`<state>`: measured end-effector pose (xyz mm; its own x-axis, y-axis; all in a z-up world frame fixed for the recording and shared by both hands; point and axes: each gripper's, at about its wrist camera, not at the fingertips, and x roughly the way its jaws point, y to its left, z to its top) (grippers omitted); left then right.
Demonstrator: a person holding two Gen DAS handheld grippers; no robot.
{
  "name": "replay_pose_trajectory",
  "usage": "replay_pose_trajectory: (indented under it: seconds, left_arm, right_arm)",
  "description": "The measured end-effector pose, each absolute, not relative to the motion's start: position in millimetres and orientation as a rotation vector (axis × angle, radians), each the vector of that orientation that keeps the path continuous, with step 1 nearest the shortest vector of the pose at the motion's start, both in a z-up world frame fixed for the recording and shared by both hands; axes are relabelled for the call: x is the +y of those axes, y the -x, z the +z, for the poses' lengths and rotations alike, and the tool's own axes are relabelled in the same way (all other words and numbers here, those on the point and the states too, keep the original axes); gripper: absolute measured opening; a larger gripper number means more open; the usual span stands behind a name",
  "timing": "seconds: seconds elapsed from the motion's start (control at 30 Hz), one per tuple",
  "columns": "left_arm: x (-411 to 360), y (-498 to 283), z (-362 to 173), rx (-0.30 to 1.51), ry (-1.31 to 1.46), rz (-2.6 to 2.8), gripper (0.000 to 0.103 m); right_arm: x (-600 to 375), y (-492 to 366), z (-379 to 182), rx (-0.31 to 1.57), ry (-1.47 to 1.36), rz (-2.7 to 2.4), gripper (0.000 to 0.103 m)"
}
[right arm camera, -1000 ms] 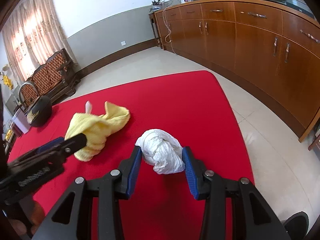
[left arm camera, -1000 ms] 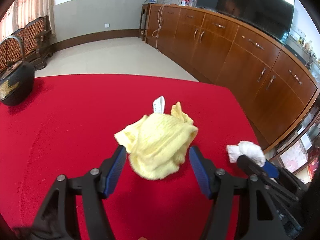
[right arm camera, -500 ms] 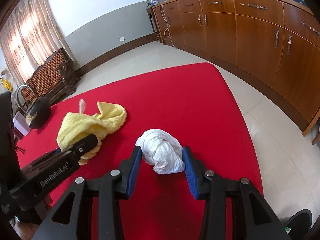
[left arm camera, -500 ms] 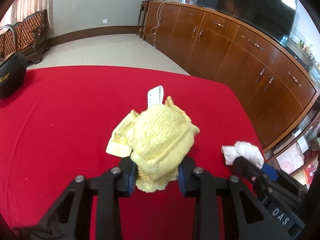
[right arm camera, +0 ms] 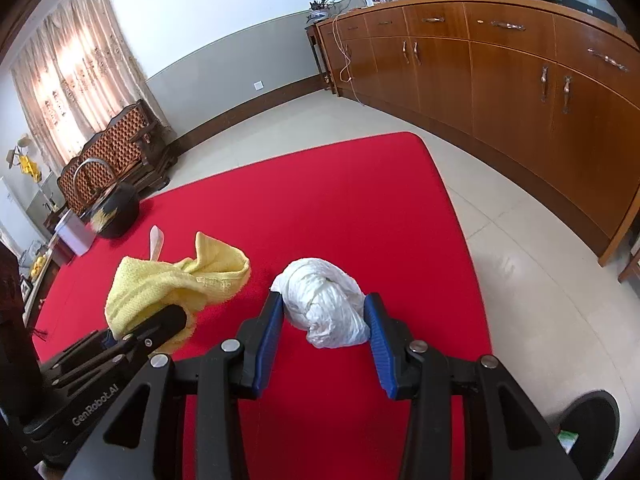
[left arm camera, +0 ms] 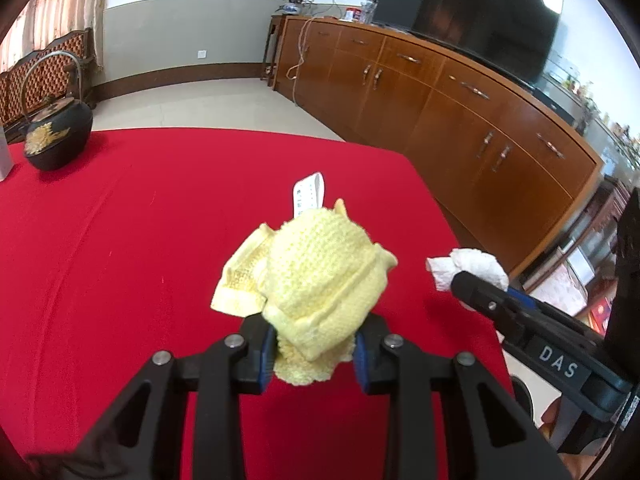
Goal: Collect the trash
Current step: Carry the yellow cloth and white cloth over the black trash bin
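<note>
- Yellow knitted cloth (left arm camera: 320,276), bunched with a white label (left arm camera: 309,193) sticking up behind it, is pinched between the blue pads of the left gripper (left arm camera: 314,350) and held above the red tablecloth (left arm camera: 120,240).
- Beside it on the right, a crumpled white wad (right arm camera: 326,304) is clamped between the blue pads of the right gripper (right arm camera: 325,334), likewise over the red cloth near its right edge.
- In the left wrist view the white wad is seen at the tip of the right gripper, just right of the yellow cloth; the two bundles are not touching.
- A black kettle (left arm camera: 58,136) with a gold motif and a hoop handle is seen at the far left of the table.
- A long wooden sideboard (right arm camera: 500,64) lines the wall to the right, with a dark television (left arm camera: 472,16) on top; a carved bench (right arm camera: 116,160) stands beneath curtains (right arm camera: 80,88) at the far left.
</note>
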<state>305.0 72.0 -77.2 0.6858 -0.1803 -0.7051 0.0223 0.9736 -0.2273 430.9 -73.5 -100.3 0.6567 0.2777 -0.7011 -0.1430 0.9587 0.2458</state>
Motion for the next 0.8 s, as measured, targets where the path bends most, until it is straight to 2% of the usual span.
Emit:
replay_pose_trajectory:
  seconds: [0.8]
  left_arm:
    - [-18, -199, -45, 0.798, 0.160, -0.301, 0.032]
  right_arm:
    - [-155, -243, -60, 0.778, -0.210, 0.140, 0.044]
